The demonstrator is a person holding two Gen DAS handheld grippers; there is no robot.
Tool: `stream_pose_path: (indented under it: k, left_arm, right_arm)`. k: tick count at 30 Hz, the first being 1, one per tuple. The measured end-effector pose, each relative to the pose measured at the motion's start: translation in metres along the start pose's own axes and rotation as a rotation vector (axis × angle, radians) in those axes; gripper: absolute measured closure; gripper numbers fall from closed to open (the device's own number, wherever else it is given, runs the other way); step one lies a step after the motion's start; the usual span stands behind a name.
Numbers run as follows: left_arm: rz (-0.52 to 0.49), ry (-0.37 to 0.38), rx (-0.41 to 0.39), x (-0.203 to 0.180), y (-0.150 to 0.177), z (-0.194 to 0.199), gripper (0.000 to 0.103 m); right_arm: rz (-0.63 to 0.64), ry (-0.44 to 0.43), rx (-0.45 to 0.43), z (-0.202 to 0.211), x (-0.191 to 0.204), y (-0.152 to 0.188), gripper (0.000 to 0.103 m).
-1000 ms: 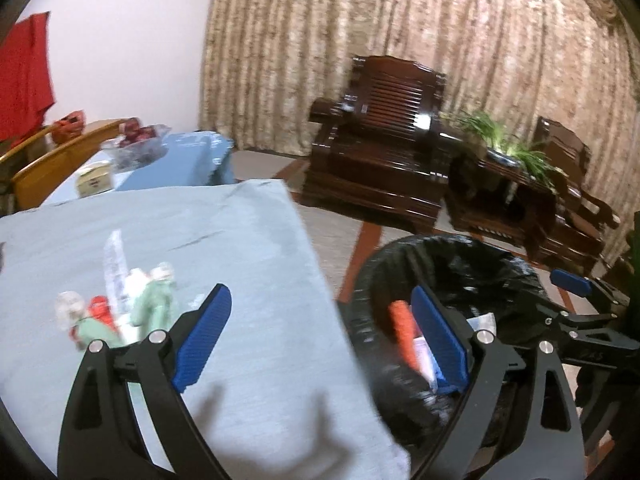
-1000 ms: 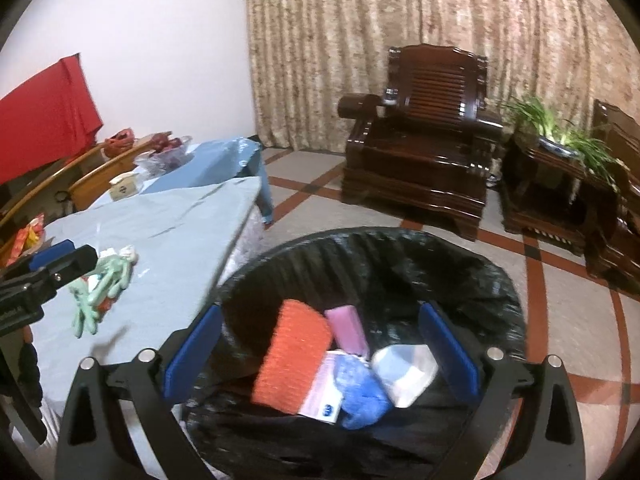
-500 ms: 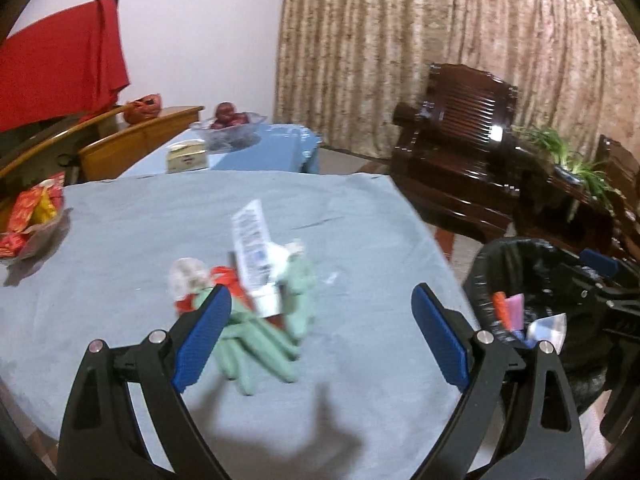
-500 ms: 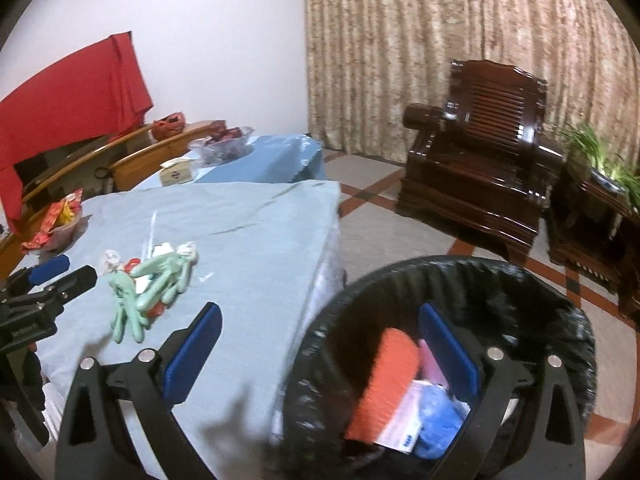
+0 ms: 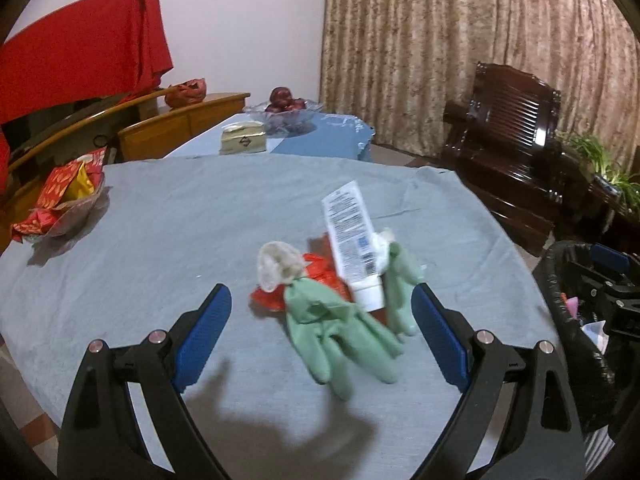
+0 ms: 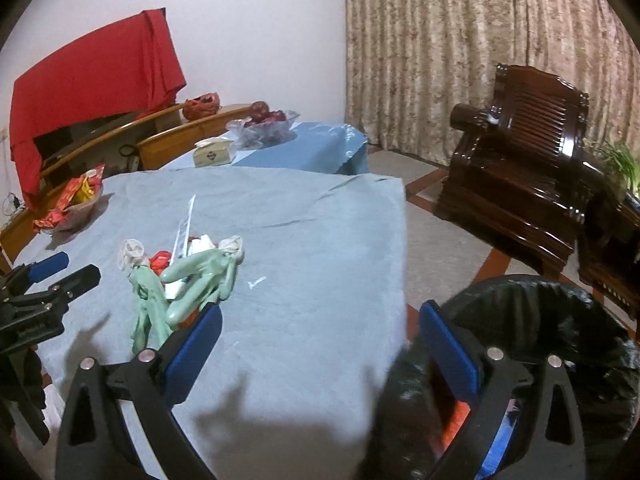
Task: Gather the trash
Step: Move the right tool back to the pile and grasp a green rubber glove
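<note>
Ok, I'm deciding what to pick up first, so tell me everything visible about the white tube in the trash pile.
The white tube is a flattened squeeze tube, plastic by the look, with small printed text and a blue mark on its face. Its white cap end points toward the left gripper; its crimped end tilts up and away. It lies on the red wrapper, between the green gloves, on the blue-grey tablecloth.

Matt grey cloth covers the worktop (image 5: 168, 240); rubbery green gloves (image 5: 344, 332); glossy plastic tube (image 5: 352, 236); shiny black bin liner (image 6: 560, 320); polished dark-wood armchair (image 6: 524, 168).
</note>
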State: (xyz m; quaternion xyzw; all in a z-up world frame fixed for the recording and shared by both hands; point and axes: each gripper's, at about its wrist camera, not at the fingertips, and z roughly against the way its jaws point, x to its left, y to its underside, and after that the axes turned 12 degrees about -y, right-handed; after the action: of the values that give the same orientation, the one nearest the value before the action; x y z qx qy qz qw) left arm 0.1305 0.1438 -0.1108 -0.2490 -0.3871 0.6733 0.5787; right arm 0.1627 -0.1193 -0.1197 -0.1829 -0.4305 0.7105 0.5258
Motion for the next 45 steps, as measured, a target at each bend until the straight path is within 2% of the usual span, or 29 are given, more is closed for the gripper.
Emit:
stream_pose_path:
  k: [8,15,21,25,31,38,45]
  left_arm:
    - [0.022,-0.039,0.019,0.017,0.002,-0.028,0.014]
    - [0.039,-0.050,0.040,0.029,0.005,-0.048,0.014]
    - [0.048,-0.057,0.054,0.036,0.011,-0.056,0.014]
    - [0.058,-0.061,0.063,0.041,0.014,-0.061,0.014]
    - [0.062,-0.055,0.072,0.040,0.015,-0.064,0.014]
    - [0.053,-0.042,0.077,0.032,0.017,-0.065,0.014]
    - [0.057,-0.036,0.076,0.028,0.017,-0.066,0.014]
  right_arm:
    - [0.040,-0.044,0.038,-0.050,0.030,-0.003,0.006]
    - [0.066,-0.100,0.108,-0.089,0.057,0.007,0.008]
    - [0.079,-0.126,0.161,-0.114,0.071,0.016,0.013]
    - [0.085,-0.133,0.200,-0.128,0.074,0.019,0.022]
    - [0.104,-0.136,0.225,-0.128,0.072,0.023,0.031]
    - [0.069,-0.059,0.222,-0.116,0.047,0.022,0.031]
    - [0.038,-0.064,0.178,-0.106,0.034,0.012,0.031]
